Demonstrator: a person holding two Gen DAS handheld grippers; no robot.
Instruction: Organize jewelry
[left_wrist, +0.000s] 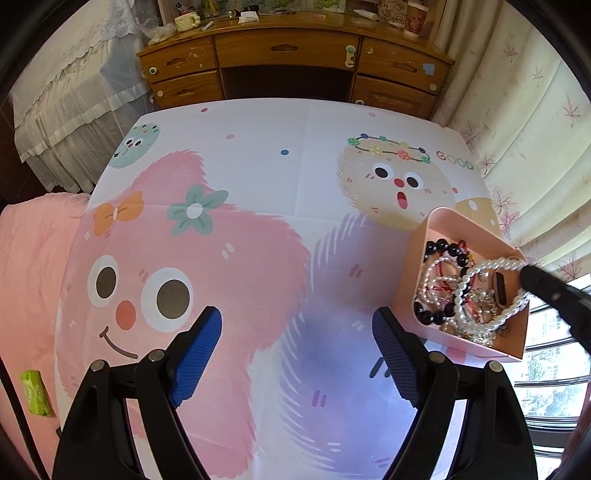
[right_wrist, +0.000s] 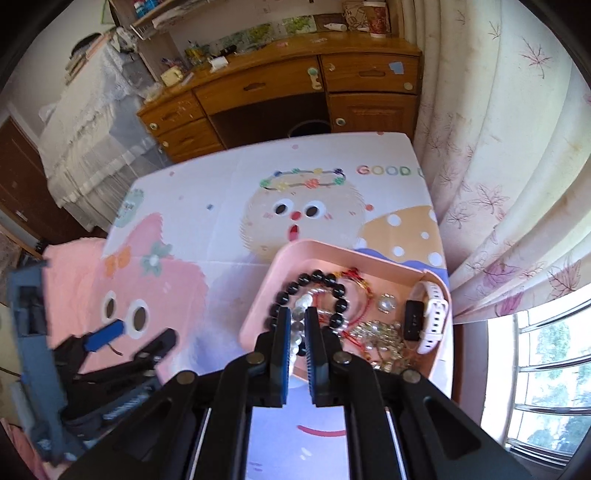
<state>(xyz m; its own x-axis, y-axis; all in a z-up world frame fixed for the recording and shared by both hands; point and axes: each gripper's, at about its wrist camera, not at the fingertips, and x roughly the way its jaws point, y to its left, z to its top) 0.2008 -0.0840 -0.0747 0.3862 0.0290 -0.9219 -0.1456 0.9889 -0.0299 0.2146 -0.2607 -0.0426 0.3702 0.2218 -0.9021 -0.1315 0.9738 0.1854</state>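
A table covered by a cartoon-print cloth fills both views; behind it stands a wooden desk, and a curtain hangs along the window side. Near the cloth's curtain-side edge sits a pink tray, the container for the jewelry. It holds a tangle: a black bead bracelet, red cord pieces, a heap of silver chain and a white-strapped watch against the far wall.

The right gripper stands over the tray's near side with its jaws closed on a pearl strand. In the left wrist view the strand loops up out of the tray toward the dark finger tip, while its lower part still lies among the other pieces. The left gripper hangs over bare cloth beside the tray, jaws wide apart and holding nothing.

Risks, judged from this arrangement: the strand appears interlaced with the black beads and chain, so a lift could drag neighbours out or tip the light tray (nothing is steadying it). The round pearls offer a small, slippery hold, and a sideways pull may let the strand slide free. A snag could also strain the strand's thread.
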